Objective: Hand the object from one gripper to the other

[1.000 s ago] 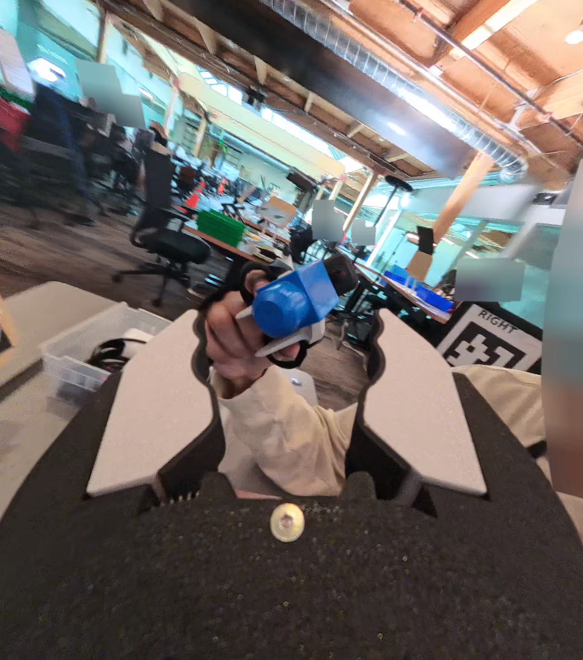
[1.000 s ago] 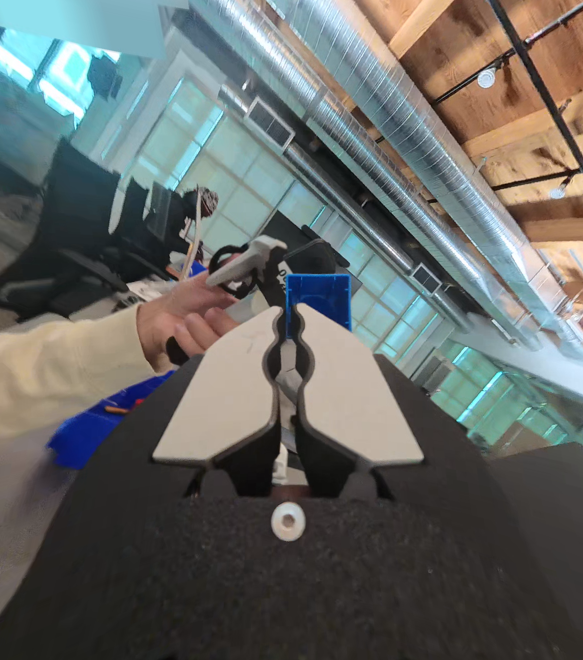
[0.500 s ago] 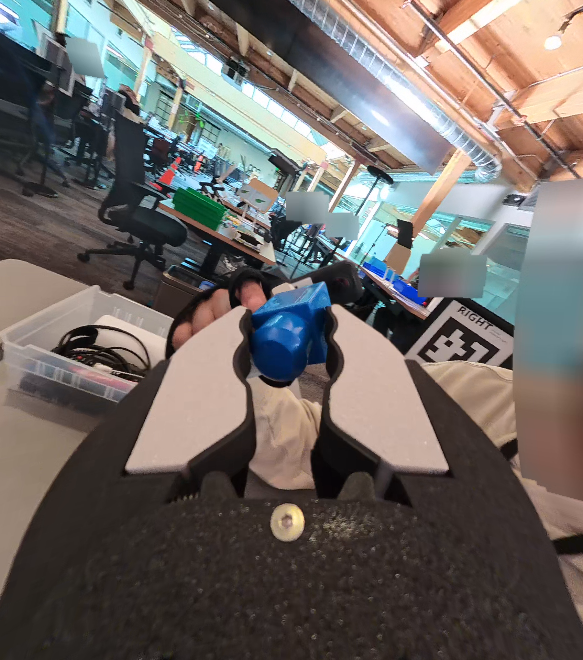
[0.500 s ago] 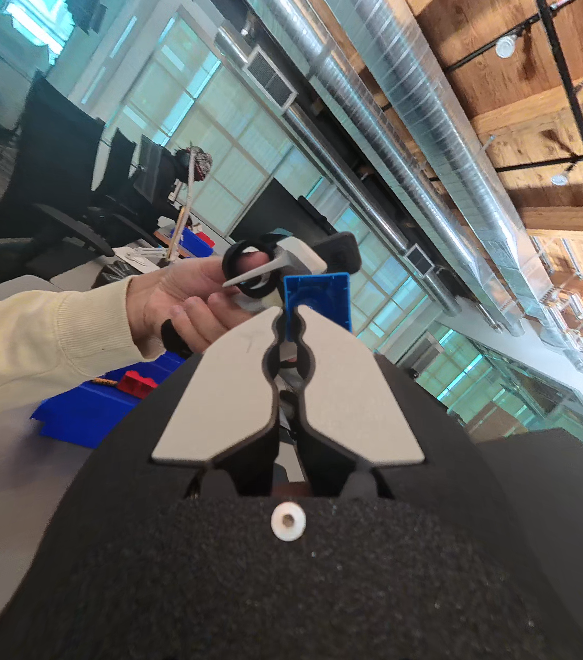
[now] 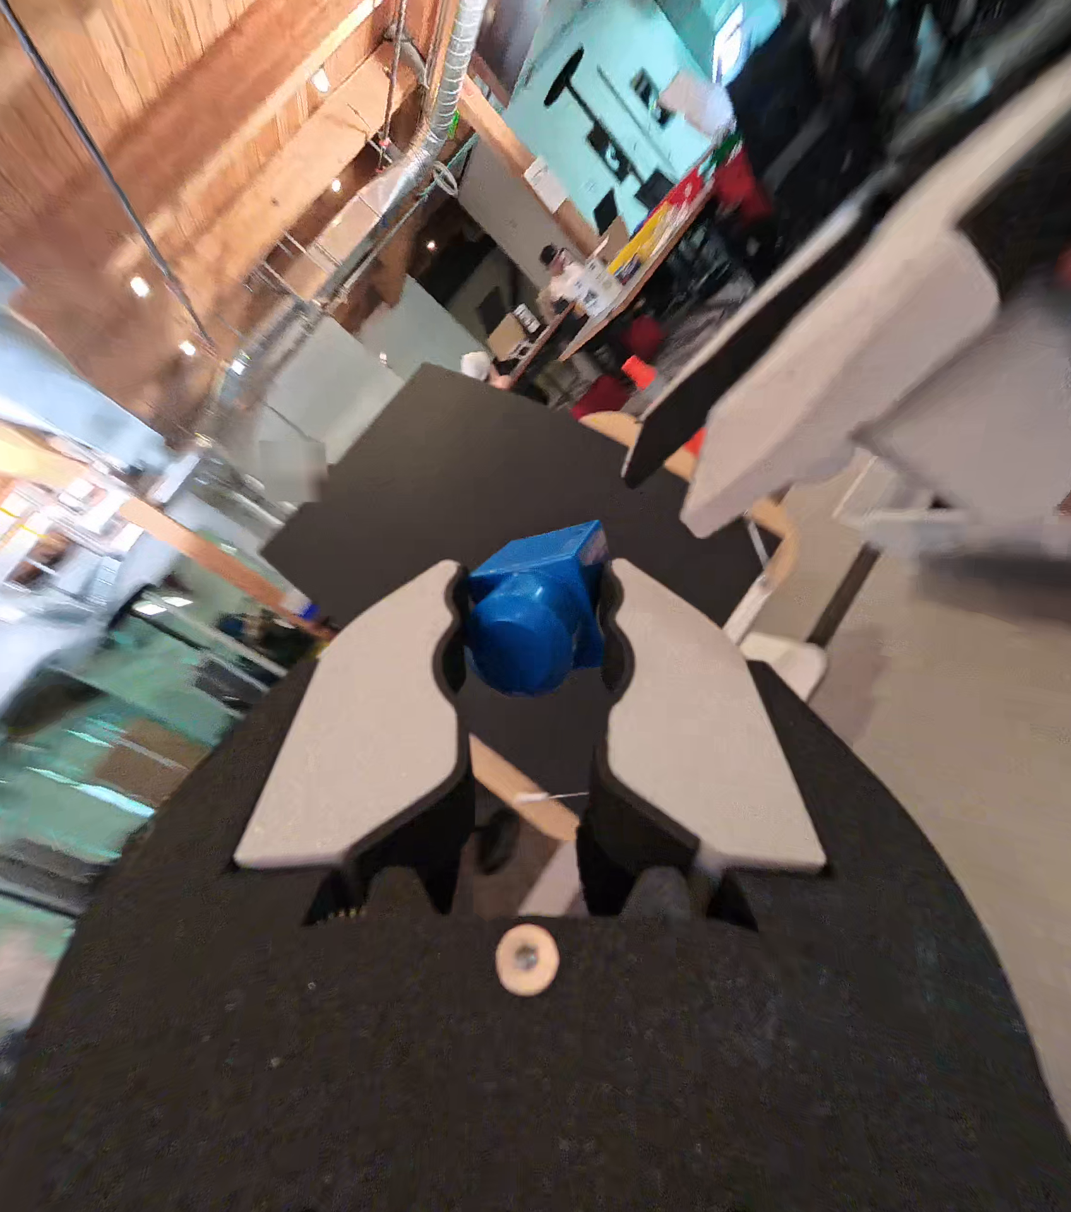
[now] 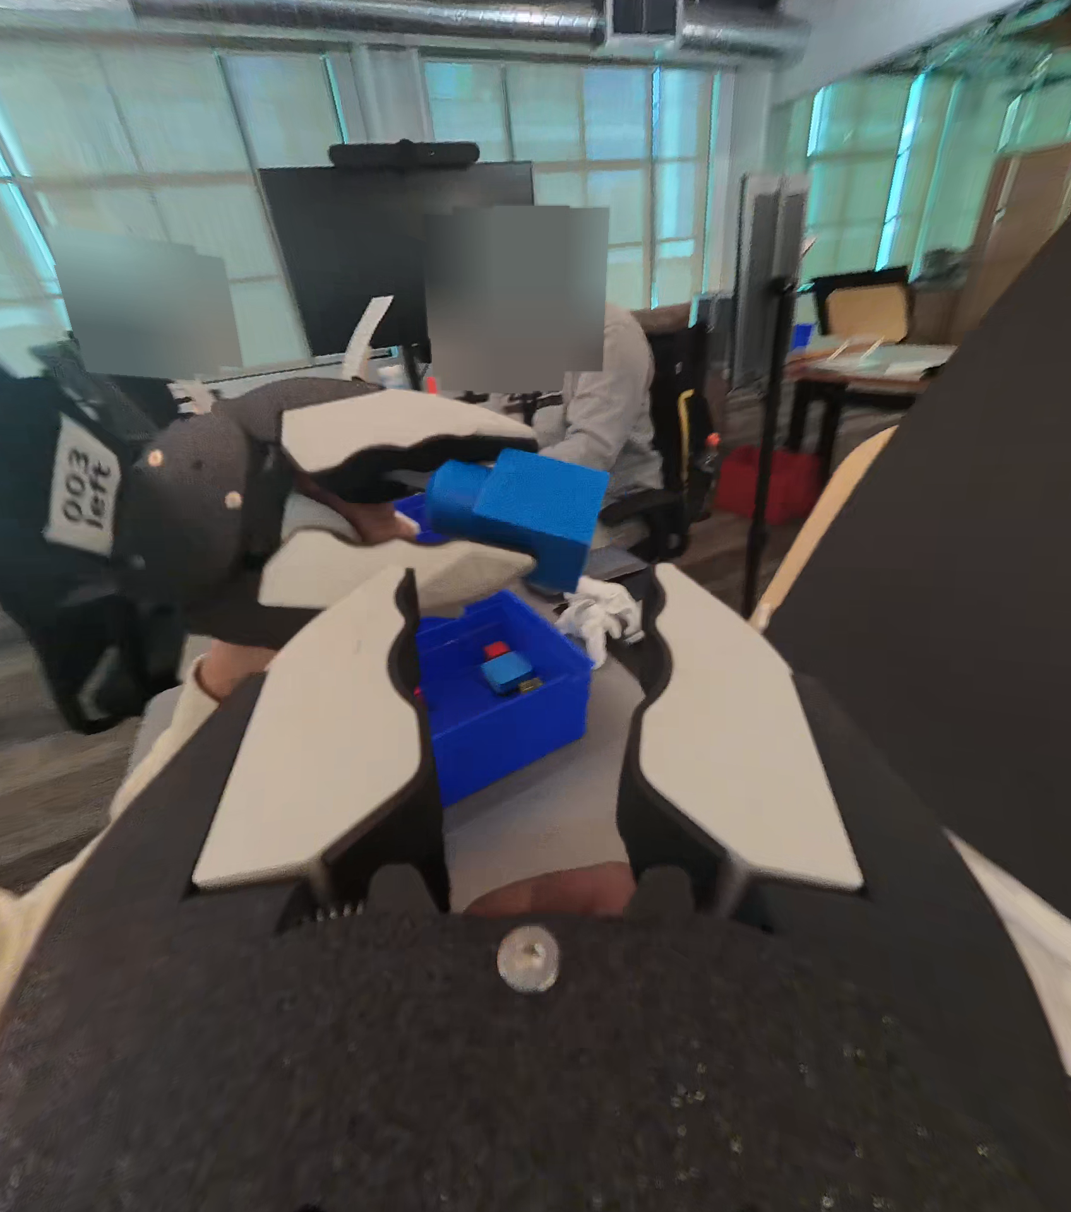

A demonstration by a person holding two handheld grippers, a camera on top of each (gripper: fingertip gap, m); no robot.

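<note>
The object is a blue plastic block with a round stub (image 5: 533, 616). My left gripper (image 5: 534, 577) is shut on it and holds it in the air. In the right wrist view the same block (image 6: 523, 508) sits between the left gripper's two fingers (image 6: 388, 426), above and just beyond my right gripper (image 6: 529, 580). My right gripper is open and empty, its jaws wide apart. It also shows blurred at the upper right of the left wrist view (image 5: 861, 367), apart from the block.
A blue bin (image 6: 520, 728) with small red and blue parts stands on the grey table (image 6: 533, 833) below the right gripper. A crumpled white cloth (image 6: 598, 616) lies beside it. A black panel (image 6: 992, 590) fills the right. A seated person (image 6: 605, 406) is behind. My two grippers' fingertips are within a few centimetres of each other.
The right gripper let go of the blue block and opened wide. The left gripper, shut on the block, carried it away. Both views swung round sharply.
</note>
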